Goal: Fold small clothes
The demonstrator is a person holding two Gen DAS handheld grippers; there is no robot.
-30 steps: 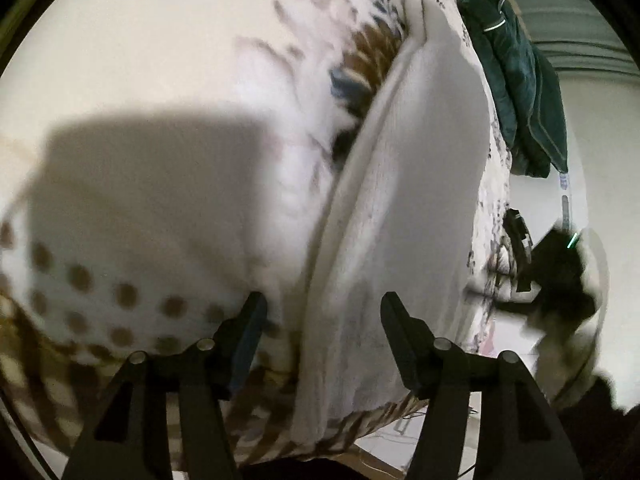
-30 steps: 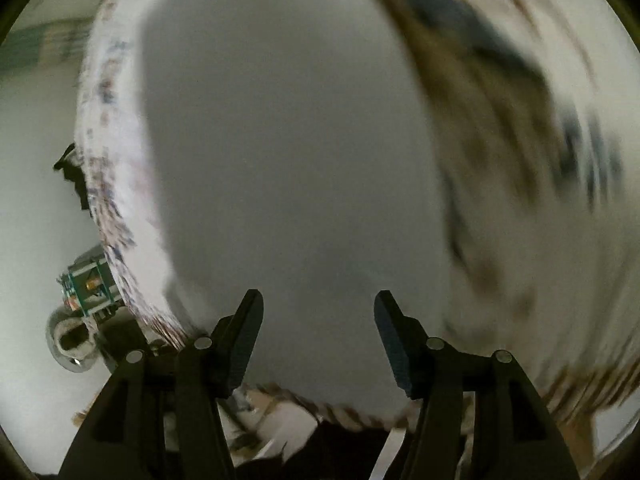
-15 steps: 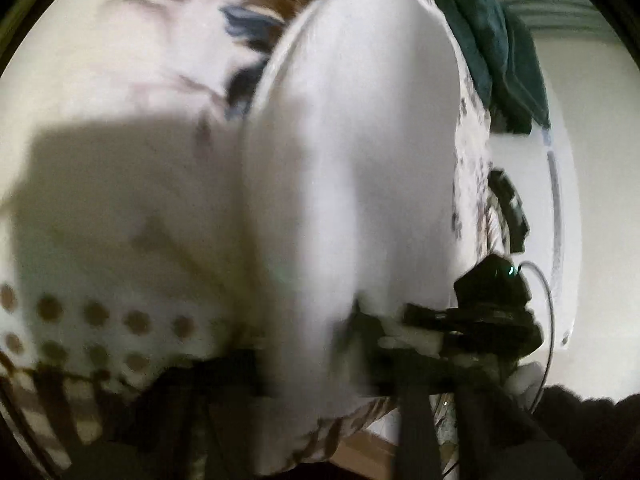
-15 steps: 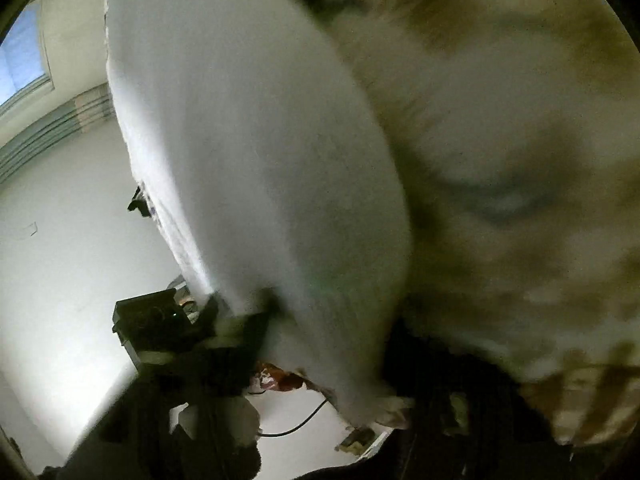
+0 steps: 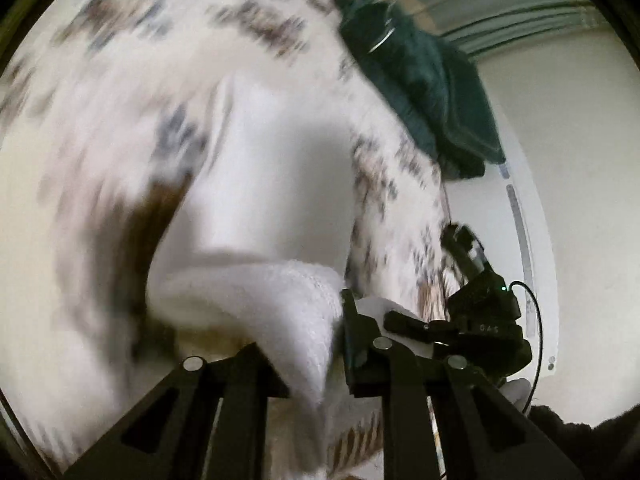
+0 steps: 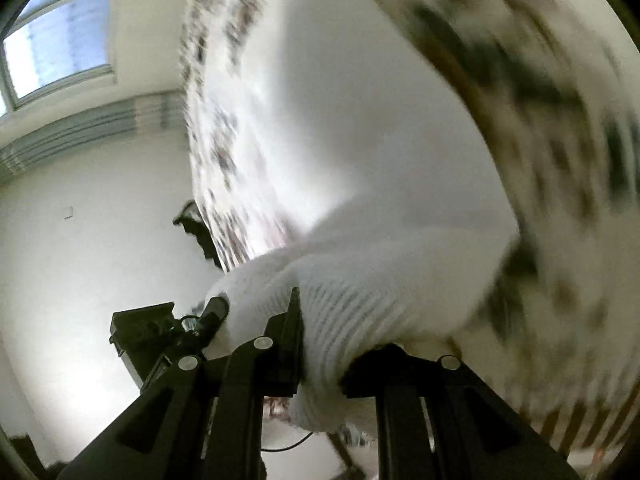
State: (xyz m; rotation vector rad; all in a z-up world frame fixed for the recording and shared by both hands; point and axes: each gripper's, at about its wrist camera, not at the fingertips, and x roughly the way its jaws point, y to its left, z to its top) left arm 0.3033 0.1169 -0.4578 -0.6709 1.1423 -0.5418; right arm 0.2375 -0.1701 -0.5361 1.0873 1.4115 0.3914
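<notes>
Between both jaws now, white cloth (image 5: 280,292).

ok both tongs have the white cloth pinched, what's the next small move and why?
Probably carry the lifted edge forward over the rest. The left tongs and right tongs each clamp a corner of the white cloth, whose far part lies flat on the patterned bedspread, so the fold is only begun.

A dark green garment (image 5: 432,92) lies at the far edge of a floral bedspread (image 5: 120,80); a window (image 6: 52,36) shows beyond.
</notes>
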